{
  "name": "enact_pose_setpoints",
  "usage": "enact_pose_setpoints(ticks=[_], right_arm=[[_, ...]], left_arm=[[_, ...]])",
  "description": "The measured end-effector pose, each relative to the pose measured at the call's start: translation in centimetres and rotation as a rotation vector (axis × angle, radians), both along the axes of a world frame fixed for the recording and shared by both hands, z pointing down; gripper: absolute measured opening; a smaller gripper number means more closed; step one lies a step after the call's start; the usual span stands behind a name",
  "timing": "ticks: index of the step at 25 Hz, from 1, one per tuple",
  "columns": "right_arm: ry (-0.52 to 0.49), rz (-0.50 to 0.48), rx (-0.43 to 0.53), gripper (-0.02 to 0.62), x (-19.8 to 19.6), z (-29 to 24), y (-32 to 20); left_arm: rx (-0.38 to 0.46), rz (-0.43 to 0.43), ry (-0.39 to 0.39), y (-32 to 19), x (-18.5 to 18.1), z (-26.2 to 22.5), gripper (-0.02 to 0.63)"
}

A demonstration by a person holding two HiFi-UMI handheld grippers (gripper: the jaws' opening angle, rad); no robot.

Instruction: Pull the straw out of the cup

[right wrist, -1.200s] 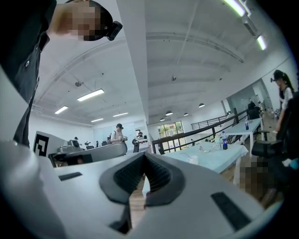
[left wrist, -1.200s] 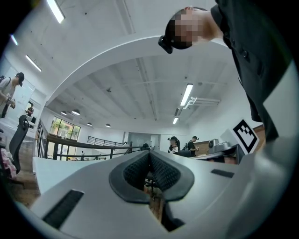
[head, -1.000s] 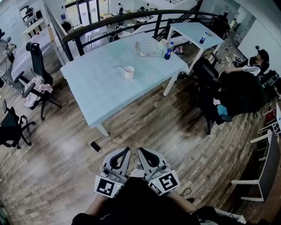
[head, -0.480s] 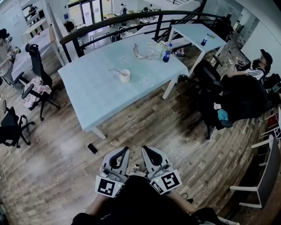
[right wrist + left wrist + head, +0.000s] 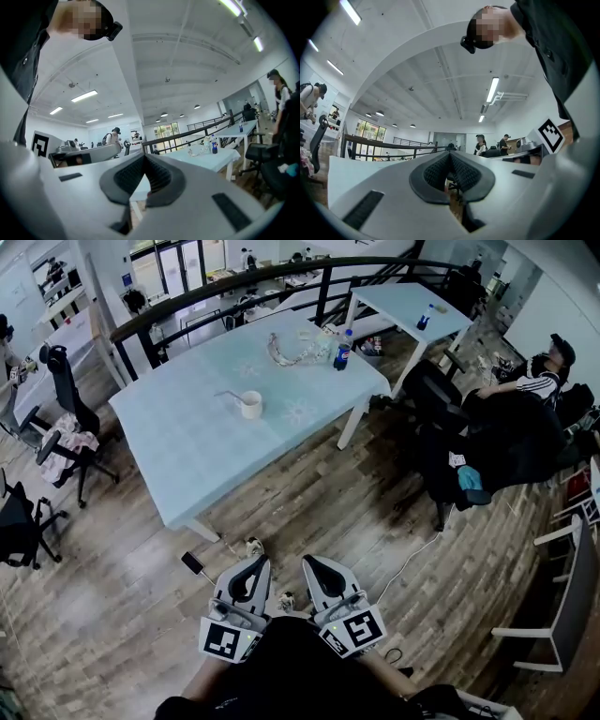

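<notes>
Straw (image 5: 228,396) sat tilted in cup (image 5: 251,406), free end pointing to the view's left. Left gripper (image 5: 257,563) and right gripper (image 5: 312,564): both 2 clenched, empty, well apart from table (image 5: 187,451).

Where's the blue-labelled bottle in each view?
Head view: bottle upper centre, near the far right corner of the table.
Left gripper view: not in it.
Right gripper view: bottle right of centre, on the table's end.
Shared landmark: the dark railing, in all three.
</notes>
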State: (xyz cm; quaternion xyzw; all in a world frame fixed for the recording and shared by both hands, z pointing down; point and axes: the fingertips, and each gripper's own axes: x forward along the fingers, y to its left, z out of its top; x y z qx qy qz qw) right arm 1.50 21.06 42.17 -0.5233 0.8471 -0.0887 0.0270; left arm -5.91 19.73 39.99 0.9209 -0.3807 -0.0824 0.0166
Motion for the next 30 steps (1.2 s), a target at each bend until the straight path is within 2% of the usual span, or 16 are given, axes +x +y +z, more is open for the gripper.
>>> enact_pose_setpoints(ticks=[5, 12, 18, 24, 30], right_arm=[[-0.003, 0.033, -0.003, 0.009, 1.2, 0.1, -1.6], [0.017, 0.05, -0.02, 0.009, 2.6, 0.7, -5.4], [0.016, 0.059, -0.015, 0.009, 4.8, 0.7, -11.1], [0.015, 0.077, -0.018, 0.009, 6.8, -0.3, -16.8], [0.02, 0.063, -0.028, 0.009, 7.7, -0.4, -22.2]], left_arm=[[-0.021, 0.031, 0.003, -1.8, 1.2, 0.3, 0.012], [-0.002, 0.072, 0.013, -6.7, 3.6, 0.1, 0.012], [-0.023, 0.085, 0.013, -11.9, 5.9, 0.7, 0.012], [-0.002, 0.097, 0.021, -18.0, 8.0, -0.8, 0.012], [0.0, 0.079, 0.023, -23.7, 8.7, -1.1, 0.012]])
